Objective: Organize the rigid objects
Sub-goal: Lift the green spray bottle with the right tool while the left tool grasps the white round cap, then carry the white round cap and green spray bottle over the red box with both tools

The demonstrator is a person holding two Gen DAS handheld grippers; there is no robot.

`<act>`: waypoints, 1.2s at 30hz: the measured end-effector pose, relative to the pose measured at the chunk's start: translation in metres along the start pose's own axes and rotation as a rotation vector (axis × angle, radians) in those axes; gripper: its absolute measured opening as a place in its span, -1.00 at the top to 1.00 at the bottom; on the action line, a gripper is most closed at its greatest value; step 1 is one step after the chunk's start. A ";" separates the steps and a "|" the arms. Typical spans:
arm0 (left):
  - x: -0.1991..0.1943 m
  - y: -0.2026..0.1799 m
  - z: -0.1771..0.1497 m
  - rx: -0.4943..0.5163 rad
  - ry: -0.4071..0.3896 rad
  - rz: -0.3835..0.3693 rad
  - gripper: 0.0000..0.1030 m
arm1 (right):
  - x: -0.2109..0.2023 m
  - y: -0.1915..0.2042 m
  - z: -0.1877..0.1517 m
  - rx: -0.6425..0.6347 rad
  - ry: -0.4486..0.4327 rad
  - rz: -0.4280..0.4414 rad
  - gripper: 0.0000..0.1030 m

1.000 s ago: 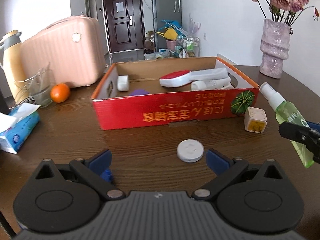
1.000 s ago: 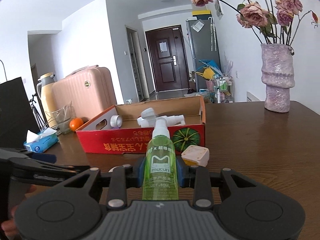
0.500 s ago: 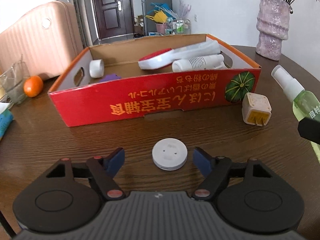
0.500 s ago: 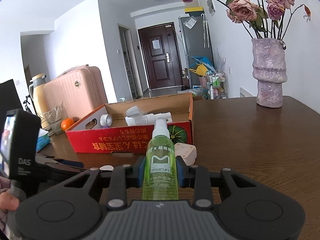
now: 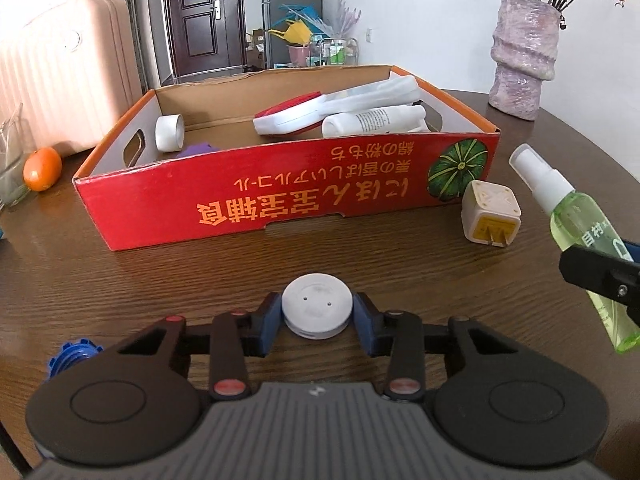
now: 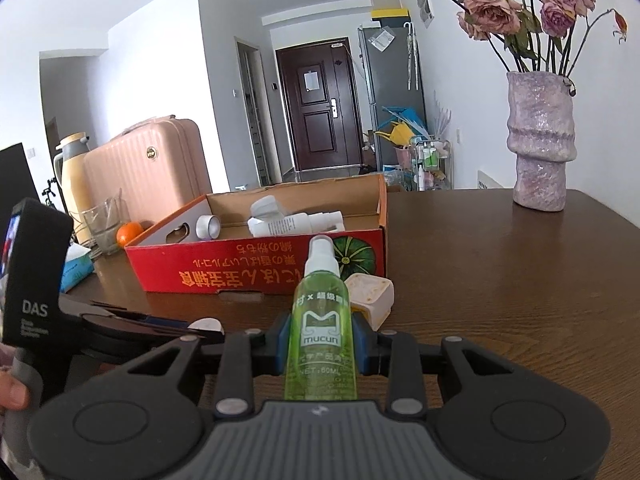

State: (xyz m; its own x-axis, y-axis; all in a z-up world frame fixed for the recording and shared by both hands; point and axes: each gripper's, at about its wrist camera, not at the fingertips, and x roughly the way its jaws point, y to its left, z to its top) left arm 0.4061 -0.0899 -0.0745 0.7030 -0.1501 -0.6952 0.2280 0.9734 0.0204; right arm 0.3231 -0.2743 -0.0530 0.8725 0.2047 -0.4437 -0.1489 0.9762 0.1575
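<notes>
On the table [image 5: 120,280], right in front of the red cardboard box [image 5: 280,204], the left gripper [image 5: 317,312] has its jaws pinching a flat white disc [image 5: 317,307] from both sides; the disc sits low between the blue pads, seemingly still on the wood. The right gripper [image 6: 322,340] has its jaws clamped on the body of a green spray bottle [image 6: 321,320], nozzle pointing forward at the box; from the left wrist view the bottle looks lifted and tilted off to the right. A cream cube adapter [image 5: 490,214] sits just beside the box's front corner; inside the box there's already a lint brush [image 5: 332,106], a white tube [image 5: 374,121] and a roll of tape [image 5: 169,133].

What could go wrong, imo: the disc is thin and round with smooth edges, so it could squirt out of the pads on the lift; the box's front wall is fairly tall, so either item could clip the rim if carried too low; the bottle is held around its middle, so it might pivot when moved.

Versus half a second ago: the left jaws were spread wide with the disc loose between them, now they're closed on it; the bottle grip looks the same.
</notes>
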 end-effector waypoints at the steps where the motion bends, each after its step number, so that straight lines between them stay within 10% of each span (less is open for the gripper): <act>1: -0.002 0.001 0.000 -0.002 -0.007 0.007 0.22 | 0.000 0.001 0.000 -0.003 -0.001 0.000 0.41; 36: -0.119 0.013 -0.023 -0.084 -0.259 0.068 0.22 | -0.022 0.033 -0.010 -0.035 -0.071 0.035 0.41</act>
State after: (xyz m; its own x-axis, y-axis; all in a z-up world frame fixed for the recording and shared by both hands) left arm 0.3097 -0.0550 -0.0078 0.8661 -0.1130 -0.4870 0.1255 0.9921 -0.0070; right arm 0.2945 -0.2455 -0.0469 0.8970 0.2341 -0.3748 -0.1946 0.9707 0.1407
